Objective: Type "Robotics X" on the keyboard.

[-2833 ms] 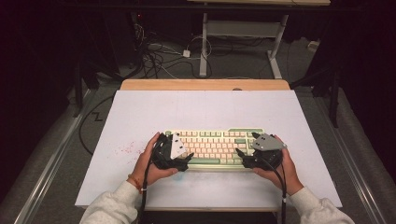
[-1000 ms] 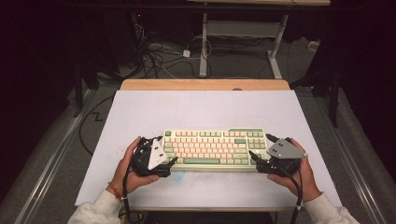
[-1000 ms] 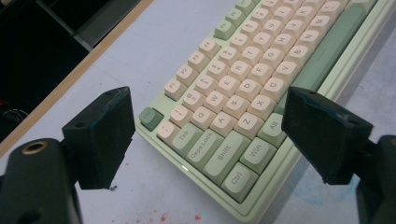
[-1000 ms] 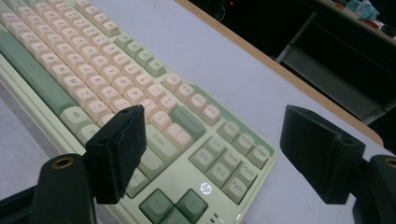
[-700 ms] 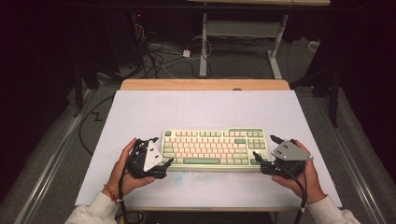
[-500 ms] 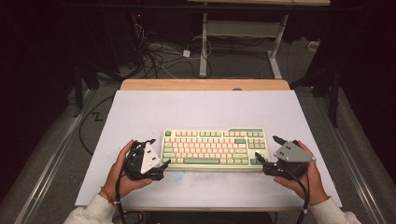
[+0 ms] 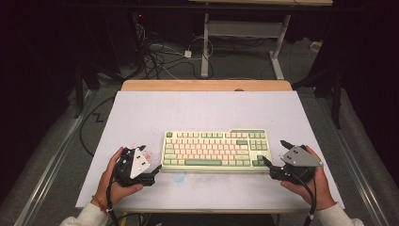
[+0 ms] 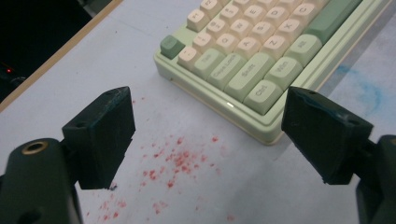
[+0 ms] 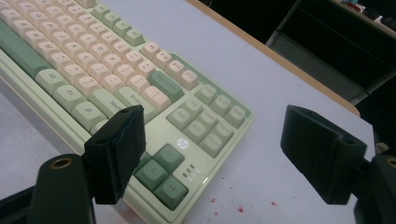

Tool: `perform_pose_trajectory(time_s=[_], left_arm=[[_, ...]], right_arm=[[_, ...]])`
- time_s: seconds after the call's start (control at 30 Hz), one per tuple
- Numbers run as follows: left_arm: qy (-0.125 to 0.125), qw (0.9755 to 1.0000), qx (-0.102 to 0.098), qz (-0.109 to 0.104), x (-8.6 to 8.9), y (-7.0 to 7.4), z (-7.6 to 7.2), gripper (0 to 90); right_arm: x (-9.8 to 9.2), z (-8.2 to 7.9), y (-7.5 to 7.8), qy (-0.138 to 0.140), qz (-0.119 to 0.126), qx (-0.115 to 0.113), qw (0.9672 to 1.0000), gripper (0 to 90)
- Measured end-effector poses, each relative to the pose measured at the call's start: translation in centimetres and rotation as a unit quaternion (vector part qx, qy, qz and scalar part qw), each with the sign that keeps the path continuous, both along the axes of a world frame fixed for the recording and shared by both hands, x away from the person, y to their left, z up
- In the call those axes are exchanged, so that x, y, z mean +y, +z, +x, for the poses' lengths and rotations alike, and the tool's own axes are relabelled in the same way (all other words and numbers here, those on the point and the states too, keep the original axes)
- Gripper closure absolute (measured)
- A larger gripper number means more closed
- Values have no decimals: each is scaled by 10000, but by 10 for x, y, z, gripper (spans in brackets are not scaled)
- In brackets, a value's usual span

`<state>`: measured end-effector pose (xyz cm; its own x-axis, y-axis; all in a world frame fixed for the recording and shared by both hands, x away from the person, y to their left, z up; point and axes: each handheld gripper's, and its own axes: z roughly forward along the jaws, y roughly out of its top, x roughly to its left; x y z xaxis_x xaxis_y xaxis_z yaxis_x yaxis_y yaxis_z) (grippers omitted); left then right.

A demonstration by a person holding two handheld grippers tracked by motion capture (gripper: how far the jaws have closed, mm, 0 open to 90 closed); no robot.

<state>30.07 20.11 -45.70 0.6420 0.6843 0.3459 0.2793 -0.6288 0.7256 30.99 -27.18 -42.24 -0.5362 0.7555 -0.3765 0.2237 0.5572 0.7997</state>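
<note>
Squarely keyboard point(image 7: 216, 150) between both tongs

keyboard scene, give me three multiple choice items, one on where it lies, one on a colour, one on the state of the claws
1. Where does the keyboard lie?
A. between the left claw and the right claw
B. on the floor
C. left of both claws

2. What colour are the specks on the table by the keyboard's corner?
A. green
B. red
C. black

3. How do the claws stand?
A. both shut on the keyboard
B. one open, one shut
C. both open, holding nothing

Answers: 1 A, the high view shows a claw off each end. 2 B, the left gripper view shows red spatter. 3 C, each gripper view shows jaws wide apart with nothing between them.
</note>
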Motion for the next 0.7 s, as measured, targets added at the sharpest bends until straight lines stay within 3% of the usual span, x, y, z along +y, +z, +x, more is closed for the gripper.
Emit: perform_pose_trajectory(time_s=[0.7], left_arm=[[215,9991,363,73,20,-18,-1,162]], right_arm=[[-40,-3,-22,-477,116,127,9987,210]])
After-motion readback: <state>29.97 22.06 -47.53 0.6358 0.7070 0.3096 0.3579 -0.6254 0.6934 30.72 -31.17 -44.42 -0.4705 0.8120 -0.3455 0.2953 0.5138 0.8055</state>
